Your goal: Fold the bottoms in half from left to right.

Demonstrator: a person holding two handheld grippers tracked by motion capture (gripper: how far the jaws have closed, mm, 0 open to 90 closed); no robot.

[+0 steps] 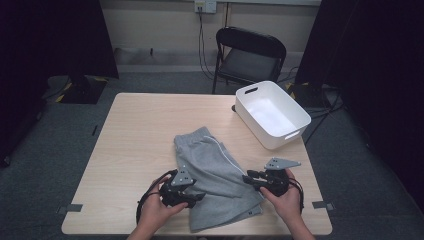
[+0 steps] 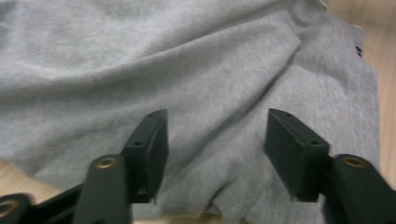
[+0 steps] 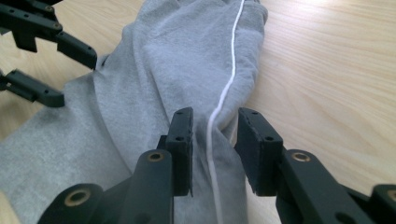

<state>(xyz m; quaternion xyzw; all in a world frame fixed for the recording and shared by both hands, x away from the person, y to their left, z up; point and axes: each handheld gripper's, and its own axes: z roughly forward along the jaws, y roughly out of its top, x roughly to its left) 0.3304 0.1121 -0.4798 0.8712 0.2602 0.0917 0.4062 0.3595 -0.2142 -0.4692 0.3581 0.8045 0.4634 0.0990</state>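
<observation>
Lying near the front edge of the wooden table (image 1: 135, 135), the grey shorts (image 1: 215, 175) run with their long axis from the waistband at the far end, toward the white bin (image 1: 272, 114), down to the leg hems by the person's hands. The left gripper (image 1: 192, 196) sits at the left side of the cloth low down, its jaws pointing across the fabric; in the left gripper view they stand well apart over the grey cloth (image 2: 196, 84) with nothing pinched between the pads, so it is open. The right gripper (image 1: 248, 178) comes in from the opposite side edge, and in the right gripper view its jaws straddle a raised ridge of cloth that carries the white stripe (image 3: 219, 100); the ridge sits between the pads, but whether they press on it cannot be told. Both grippers are about equally near the shorts and face each other across the short axis. Any fold would therefore seem to turn on that axis: the sides brought inward along the length, or the hem end carried away toward the waistband. The bin lies beyond the waistband, to the right.
</observation>
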